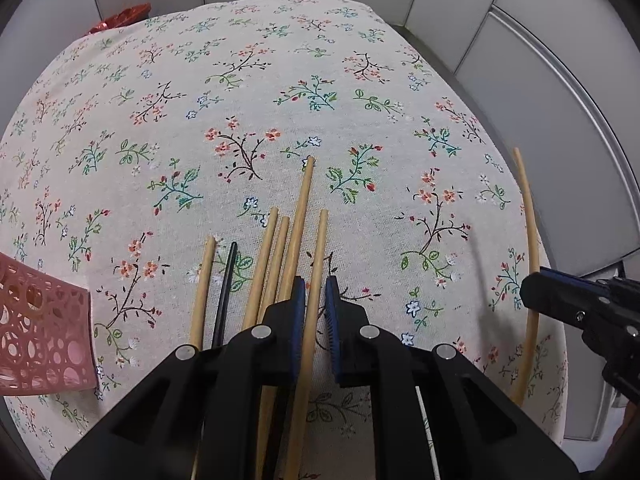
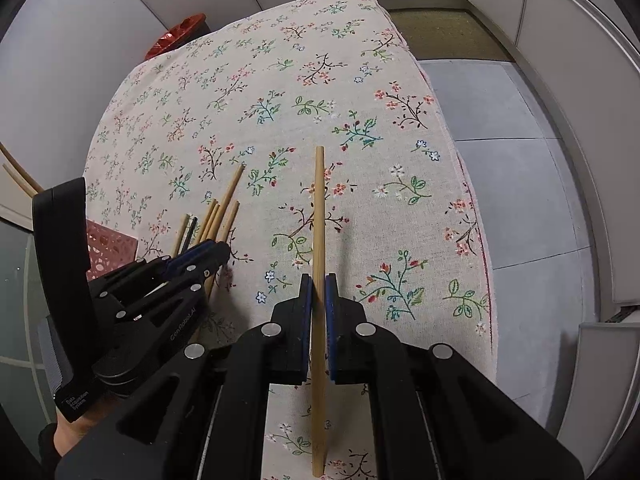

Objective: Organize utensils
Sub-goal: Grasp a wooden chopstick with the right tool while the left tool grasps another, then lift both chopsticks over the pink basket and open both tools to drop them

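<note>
Right gripper (image 2: 319, 292): fingers closed on one bamboo chopstick (image 2: 319, 216), which is clamped partway along and projects forward past the fingertips. Left gripper (image 1: 315, 296): fingers slightly apart, astride a second chopstick (image 1: 316, 264); contact uncertain. Loose chopsticks (image 1: 276, 256), including one black chopstick (image 1: 225, 292), lie fanned on the floral surface (image 1: 240, 80) just left of the left fingers. Pink perforated basket (image 1: 40, 328) is farther left. Handling, judged: light, stiff, smooth and likely to roll; grip mid-shaft.

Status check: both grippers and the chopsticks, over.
Right gripper shut on one chopstick. Left gripper open, straddling a chopstick in the pile. Pink basket left. Nothing blocking.
</note>
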The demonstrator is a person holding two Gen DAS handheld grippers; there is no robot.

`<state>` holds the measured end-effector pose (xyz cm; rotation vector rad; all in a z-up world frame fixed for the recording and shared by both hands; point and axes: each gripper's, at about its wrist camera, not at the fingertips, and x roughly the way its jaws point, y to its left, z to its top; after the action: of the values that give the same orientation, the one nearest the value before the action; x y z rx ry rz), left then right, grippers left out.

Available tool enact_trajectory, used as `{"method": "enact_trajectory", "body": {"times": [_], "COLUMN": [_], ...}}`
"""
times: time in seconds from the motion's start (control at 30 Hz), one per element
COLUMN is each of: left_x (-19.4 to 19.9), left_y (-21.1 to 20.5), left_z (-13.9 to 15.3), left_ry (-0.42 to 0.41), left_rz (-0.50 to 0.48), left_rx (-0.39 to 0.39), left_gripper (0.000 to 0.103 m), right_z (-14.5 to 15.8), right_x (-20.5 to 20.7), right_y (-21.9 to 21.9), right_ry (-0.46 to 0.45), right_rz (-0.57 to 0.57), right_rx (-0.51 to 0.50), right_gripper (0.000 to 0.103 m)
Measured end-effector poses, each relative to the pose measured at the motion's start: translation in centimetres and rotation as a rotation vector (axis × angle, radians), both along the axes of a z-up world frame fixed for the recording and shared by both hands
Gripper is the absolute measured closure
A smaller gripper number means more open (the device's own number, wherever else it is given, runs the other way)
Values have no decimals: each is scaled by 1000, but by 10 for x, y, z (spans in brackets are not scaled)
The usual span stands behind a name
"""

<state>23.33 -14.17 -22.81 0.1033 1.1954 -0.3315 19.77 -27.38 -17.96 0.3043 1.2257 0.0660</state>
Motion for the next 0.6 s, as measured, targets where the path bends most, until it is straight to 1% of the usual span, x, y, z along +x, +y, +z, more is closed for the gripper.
{"method": "enact_trajectory", "body": {"times": [0.1, 0.2, 0.3, 0.4, 0.6], "left_x": [-2, -9, -23, -40, -76], "left_y": [-1, 3, 7, 11, 28], "left_z": [2, 16, 38, 60, 102], "left_ry": [6, -4, -49, -97, -234], "left_rz": [6, 9, -2, -13, -45], "left_rx": [8, -20, -50, -63, -53], "left_gripper": [97, 97, 97, 97, 97], "right_z": [8, 24, 38, 55, 89], "right_x": [-7, -19, -27, -37, -58], "right_y": [-1, -1, 0, 3, 16], "right_ry": [-24, -73, -116, -165, -277], "right_rz": [-12, -11, -11, -3, 24], "right_rx": [3, 5, -3, -12, -31], "right_gripper": [97, 97, 97, 97, 97]}}
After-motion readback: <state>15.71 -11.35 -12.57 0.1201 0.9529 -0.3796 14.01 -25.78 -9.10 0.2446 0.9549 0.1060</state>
